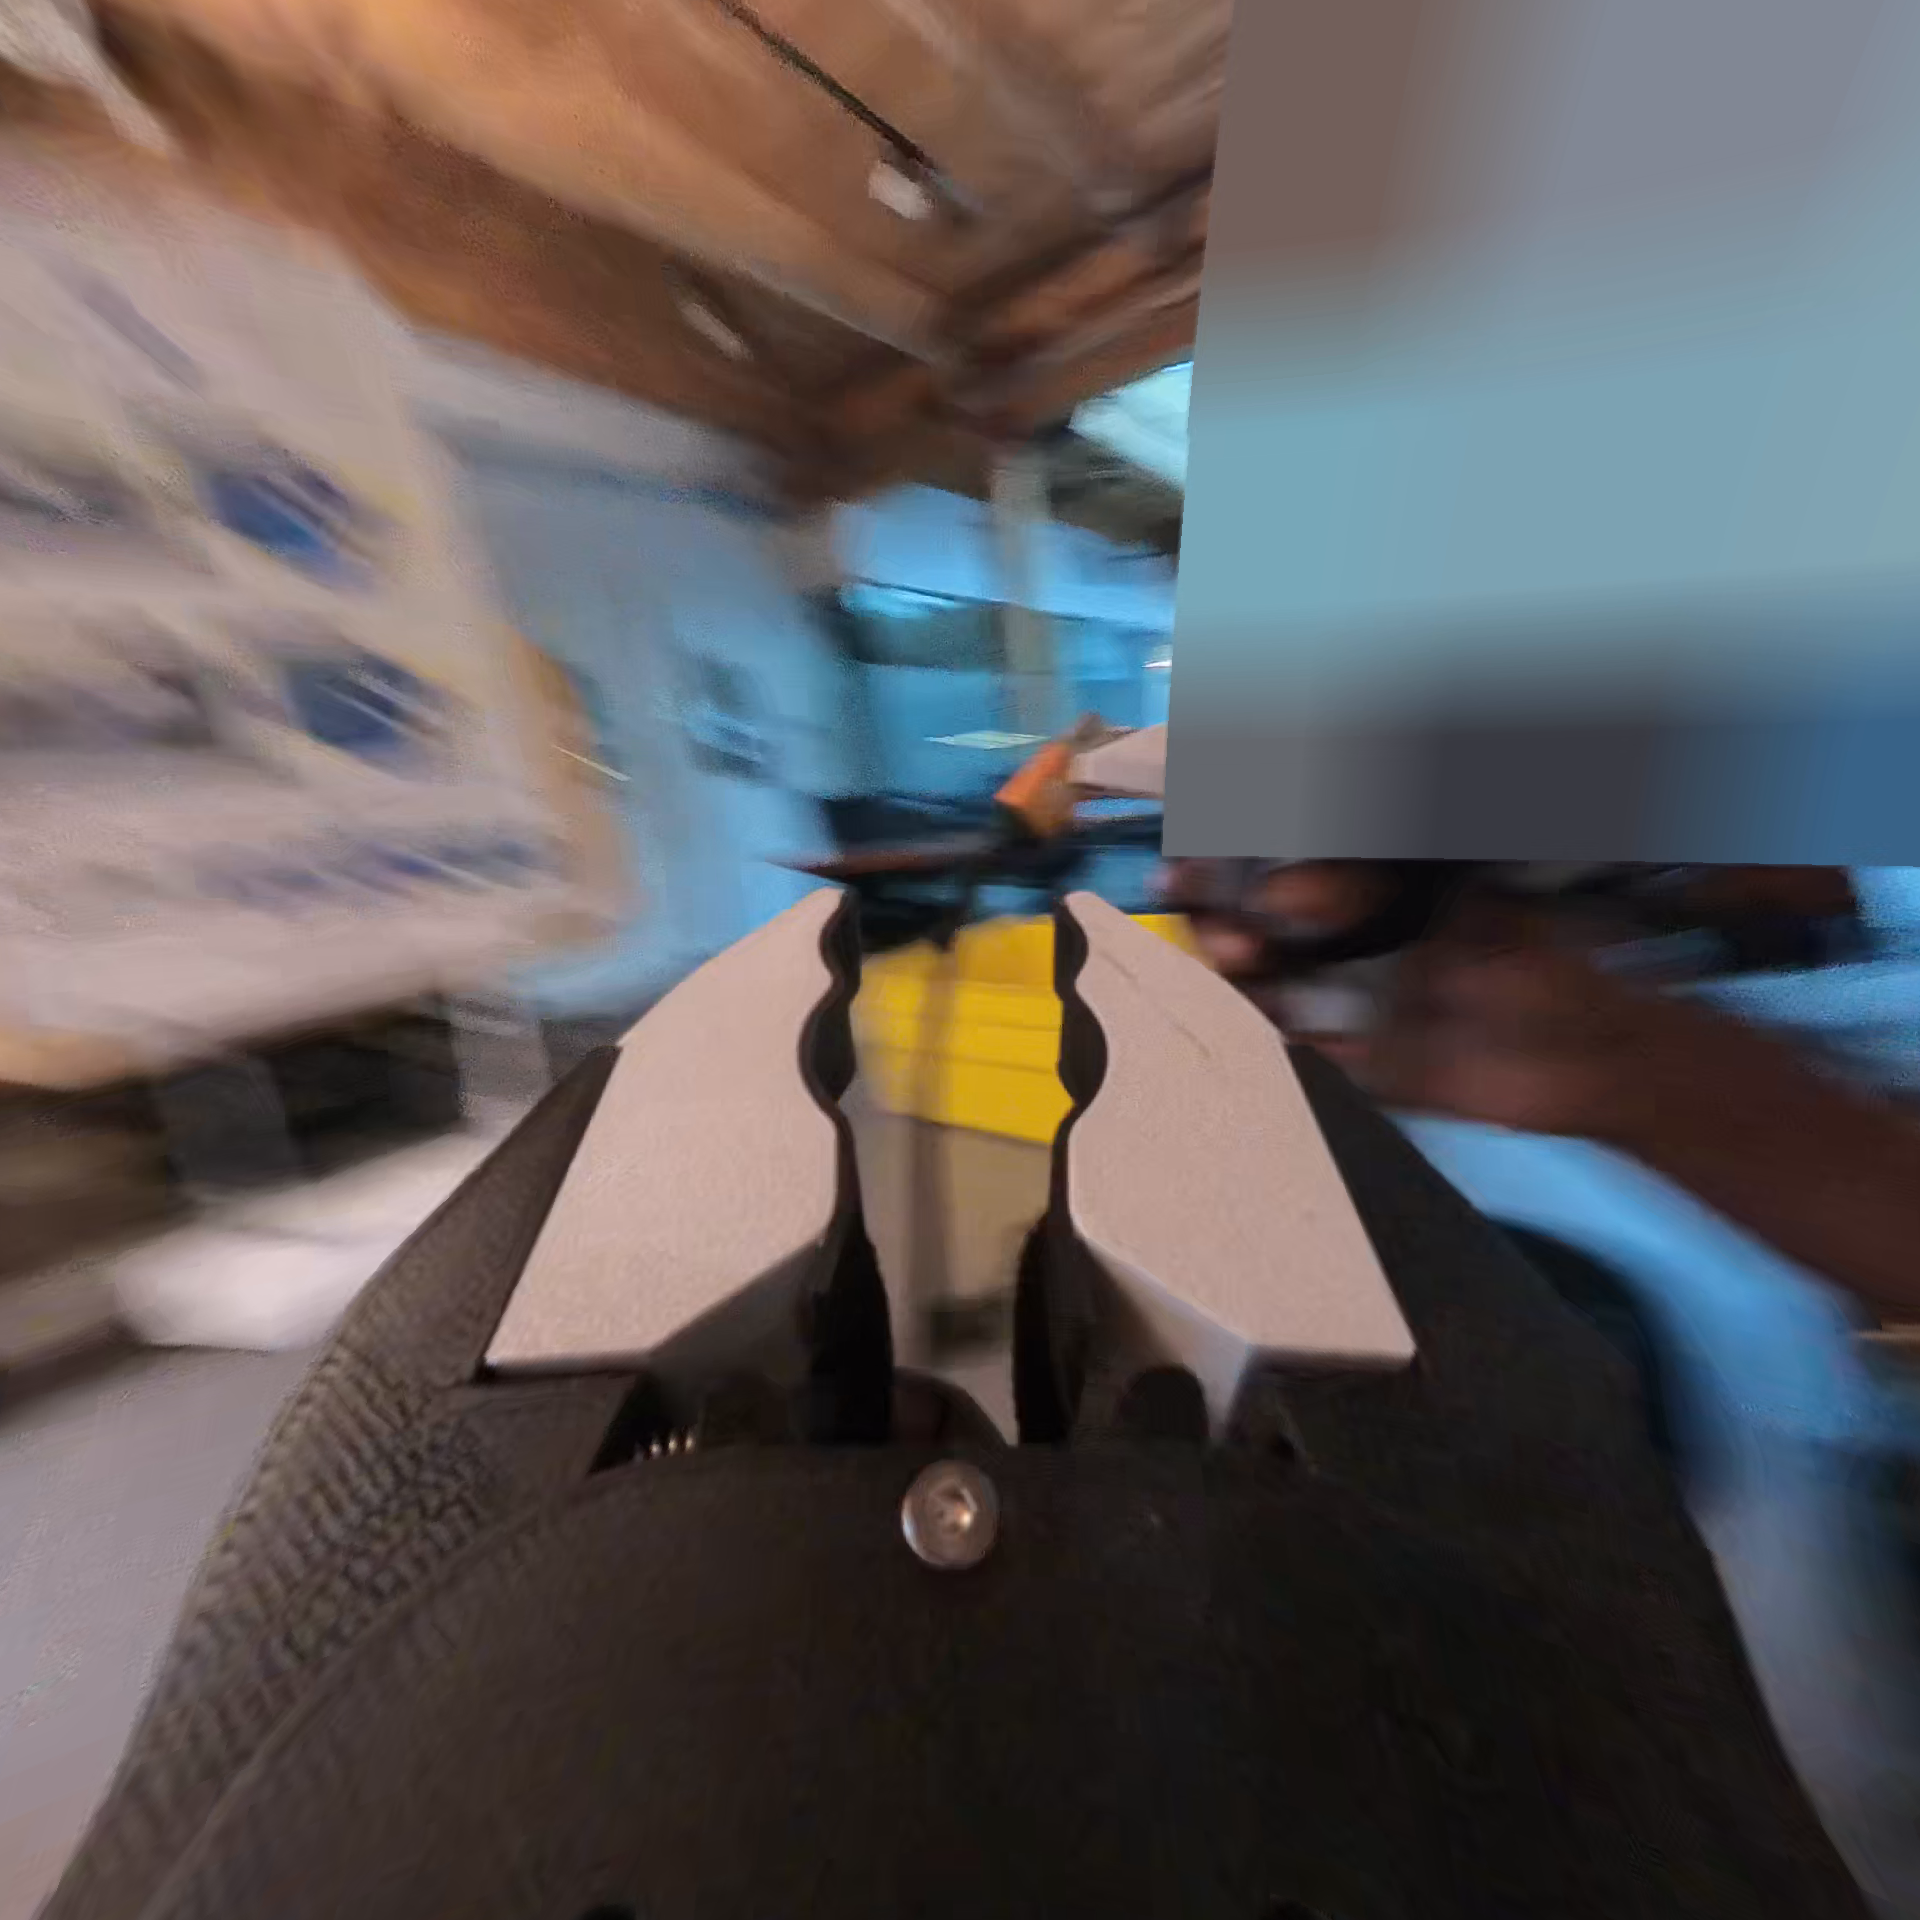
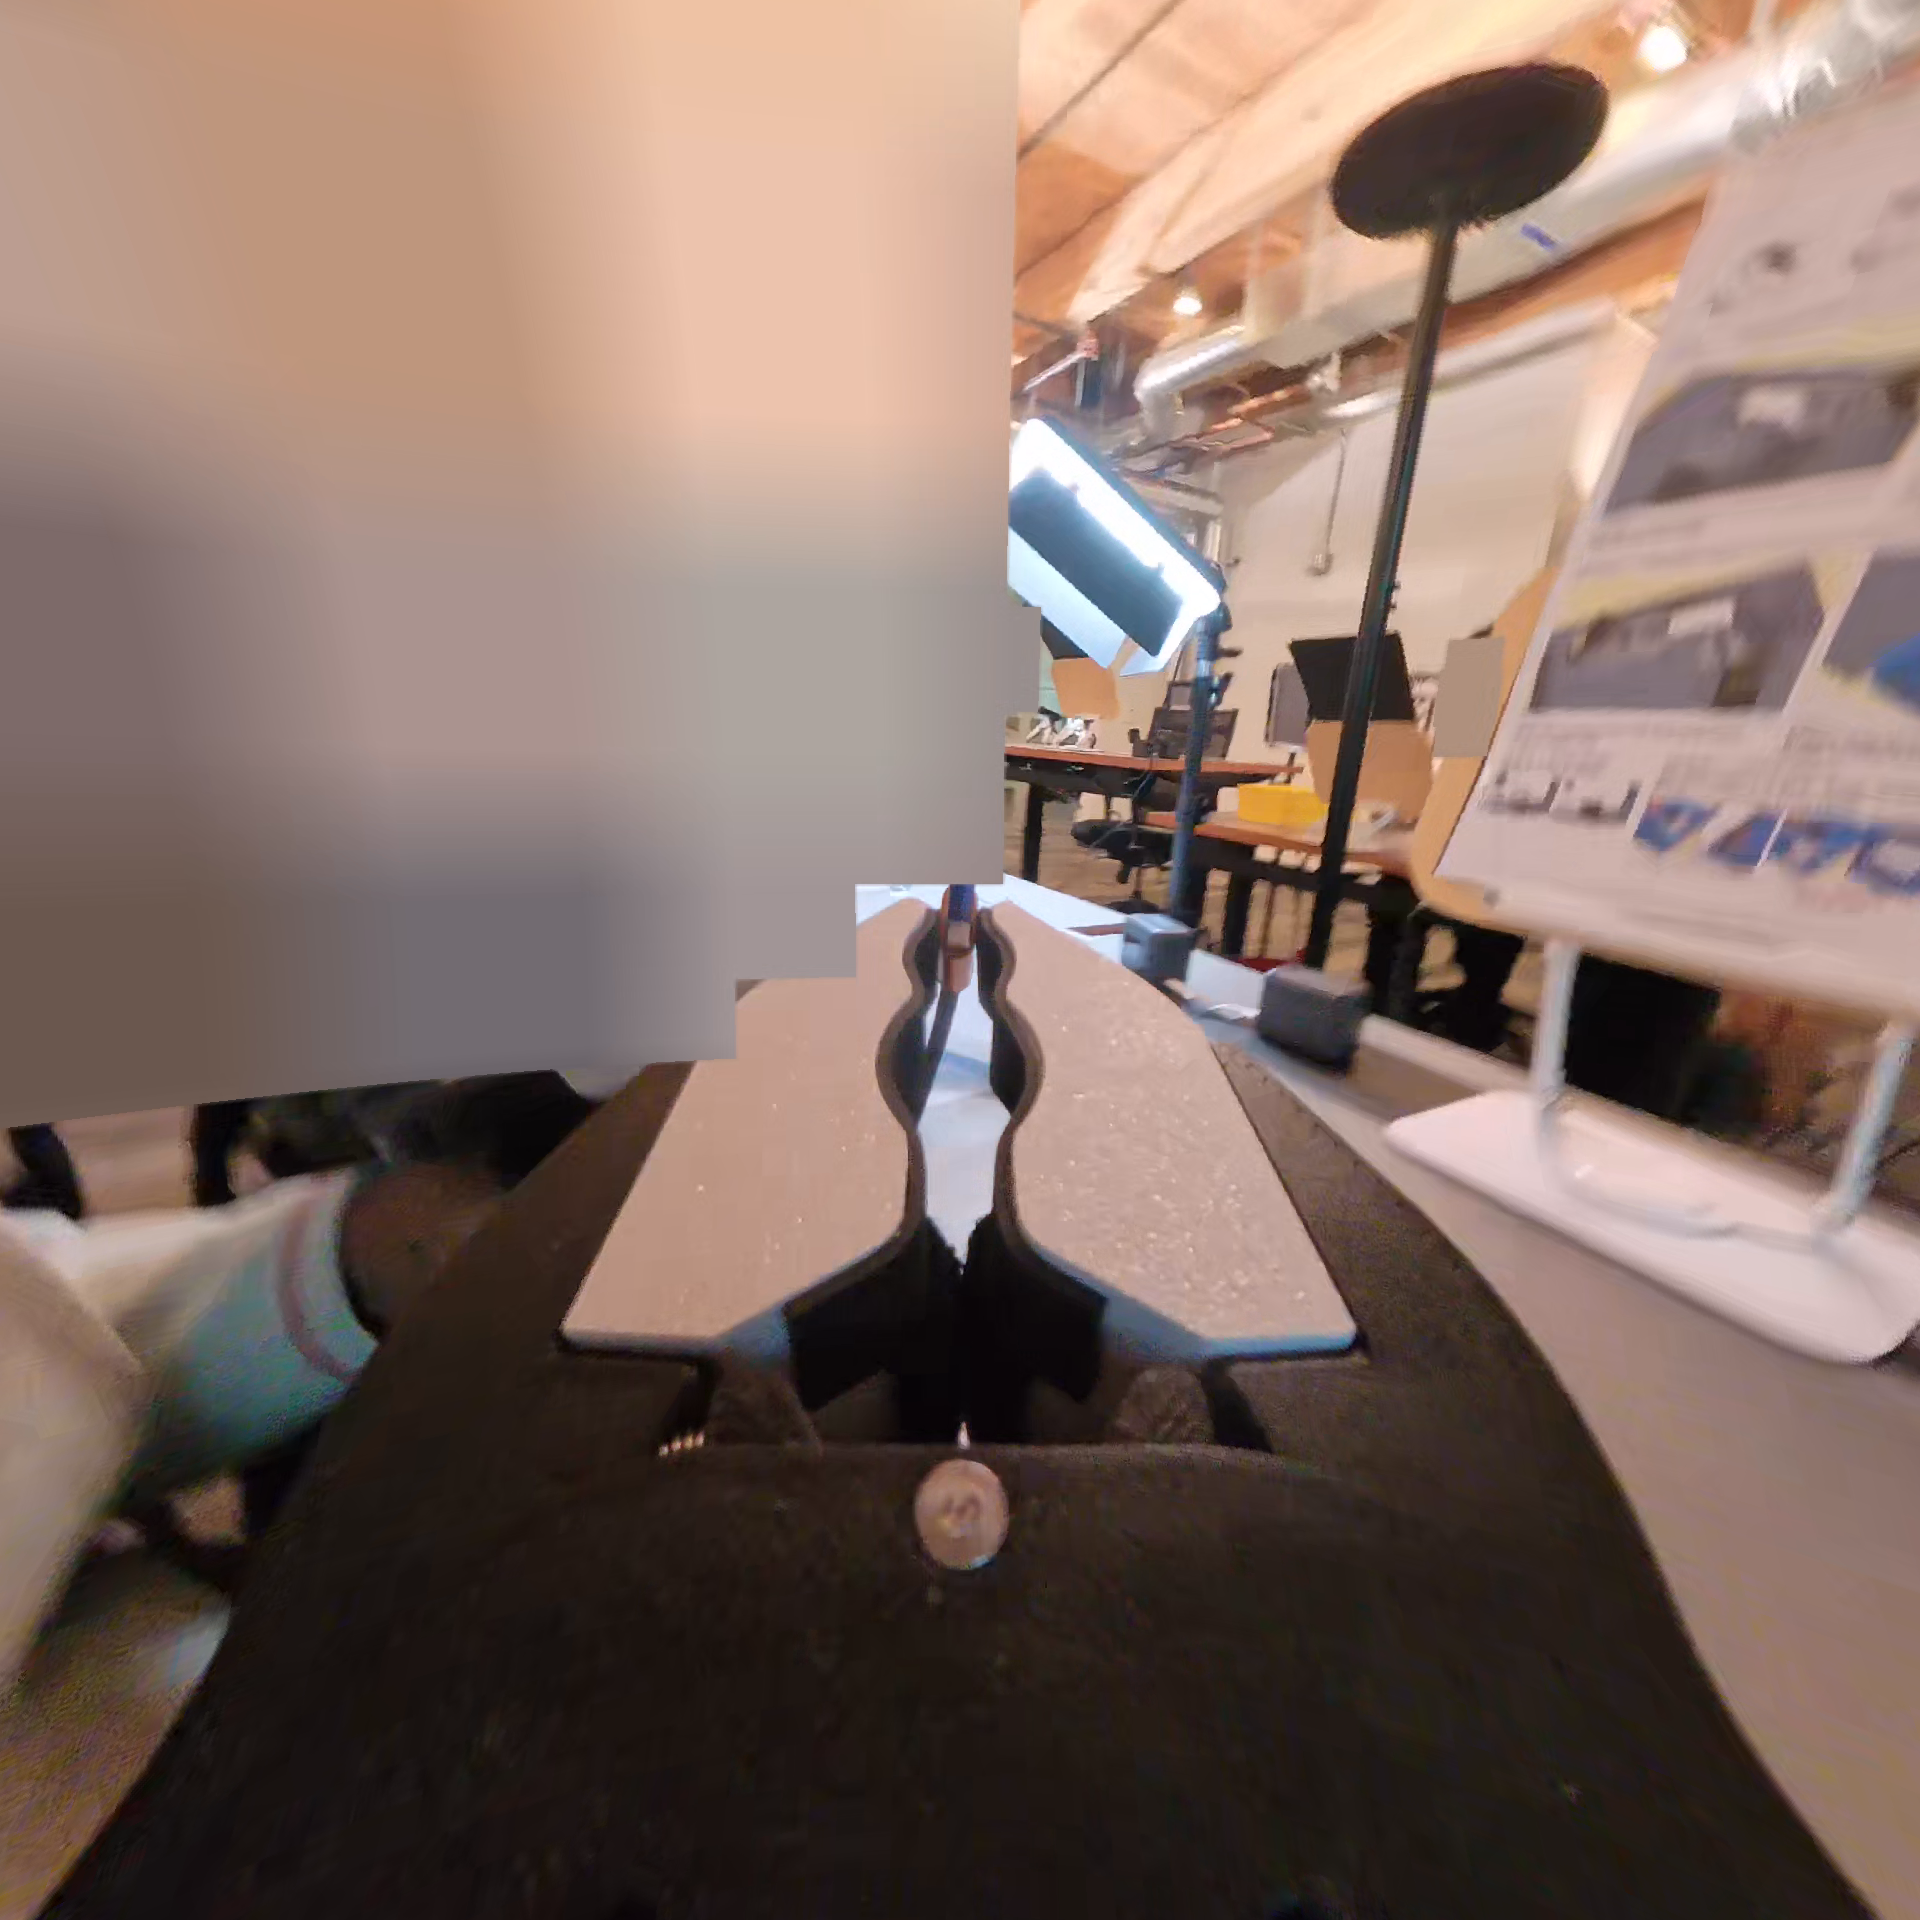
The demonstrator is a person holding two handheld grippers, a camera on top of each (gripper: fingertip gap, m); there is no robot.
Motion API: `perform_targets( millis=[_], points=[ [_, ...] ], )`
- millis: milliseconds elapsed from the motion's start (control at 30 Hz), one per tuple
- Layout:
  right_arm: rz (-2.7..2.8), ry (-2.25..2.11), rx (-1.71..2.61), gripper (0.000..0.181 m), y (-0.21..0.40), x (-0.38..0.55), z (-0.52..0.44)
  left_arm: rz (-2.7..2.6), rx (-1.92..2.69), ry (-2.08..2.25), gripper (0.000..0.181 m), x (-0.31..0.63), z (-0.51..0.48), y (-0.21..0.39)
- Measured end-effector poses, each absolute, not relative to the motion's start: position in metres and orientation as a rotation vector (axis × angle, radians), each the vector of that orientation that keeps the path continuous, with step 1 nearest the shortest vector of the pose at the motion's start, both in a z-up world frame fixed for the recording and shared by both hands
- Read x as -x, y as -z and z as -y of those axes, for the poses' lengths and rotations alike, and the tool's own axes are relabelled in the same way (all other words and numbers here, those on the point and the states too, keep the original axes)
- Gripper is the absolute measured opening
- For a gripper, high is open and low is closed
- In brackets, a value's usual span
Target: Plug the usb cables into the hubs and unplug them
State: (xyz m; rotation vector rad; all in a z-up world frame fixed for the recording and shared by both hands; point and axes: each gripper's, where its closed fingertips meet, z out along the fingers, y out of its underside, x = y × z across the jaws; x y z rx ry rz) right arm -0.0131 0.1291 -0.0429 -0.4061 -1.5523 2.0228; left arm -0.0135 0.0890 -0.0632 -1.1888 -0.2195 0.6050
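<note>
In the right wrist view my right gripper is shut on a small orange-brown USB plug, and its dark cable runs down between the fingers. Two small grey hub-like boxes sit on the grey table to the right of the gripper and beyond its tips. In the left wrist view, heavily motion-blurred, my left gripper is open with nothing between its fingers. No hub shows there. A small orange shape shows beyond its tips; I cannot tell what it is.
A white stand holding a printed sheet stands close on the right of the table. A black pole with a round disc rises behind the boxes. A yellow bin and a person's hand show ahead of the left gripper. Across from one pair of fingers to the other is roughly 5 cm.
</note>
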Motion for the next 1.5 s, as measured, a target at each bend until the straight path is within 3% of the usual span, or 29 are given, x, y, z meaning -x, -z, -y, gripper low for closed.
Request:
perform_targets(
  millis=[33,100,233,500,600,733,900,967,1067,1133,1233,1333,1500],
  points=[
    [1.532,-2.100,0.494,0.006,0.045,0.016,-0.129,0.155,1.144,-0.956,0.042,0.019,-0.080,0.056],
    [1.502,-2.230,0.618,0.006,0.053,0.020,-0.123,-0.063,1.205,-1.342,0.048,0.013,-0.090,0.058],
    [1.502,-2.363,0.719,0.006,0.063,0.021,-0.111,-0.085,1.310,-1.345,0.049,0.028,-0.101,0.066],
    [1.588,-2.382,0.647,0.006,0.067,0.014,-0.105,-0.238,1.495,-1.207,0.013,0.032,-0.104,0.083],
    [1.667,-2.342,0.439,0.006,0.066,0.003,-0.102,-0.310,1.565,-1.023,0.024,0.020,-0.111,0.096],
    [1.798,-2.271,0.430,0.006,0.070,0.004,-0.103,-0.297,1.604,-0.731,0.024,0.008,-0.111,0.098],
    [1.748,-2.325,0.648,0.007,0.076,0.015,-0.103,-0.309,1.553,-1.148,0.040,0.026,-0.107,0.091],
    [1.725,-2.361,0.706,0.006,0.080,0.017,-0.101,-0.306,1.581,-1.239,0.016,0.031,-0.107,0.095],
    [1.773,-2.336,0.589,0.009,0.084,0.012,-0.103,-0.312,1.661,-1.130,0.015,0.028,-0.108,0.103],
    [1.828,-2.233,0.353,0.033,0.080,0.000,-0.107,-0.347,1.744,-0.996,0.015,0.022,-0.105,0.109],
    [1.984,-1.790,-0.013,0.044,0.093,-0.012,-0.112,-0.476,1.881,-0.785,0.015,0.008,-0.099,0.125],
    [2.070,-1.441,-0.259,0.043,0.107,-0.017,-0.109,-0.551,1.938,-0.658,0.015,-0.001,-0.098,0.133],
    [2.200,-1.331,-0.341,0.027,0.123,-0.019,-0.099,-0.614,2.003,-0.612,0.015,-0.007,-0.101,0.145]
  ],
)
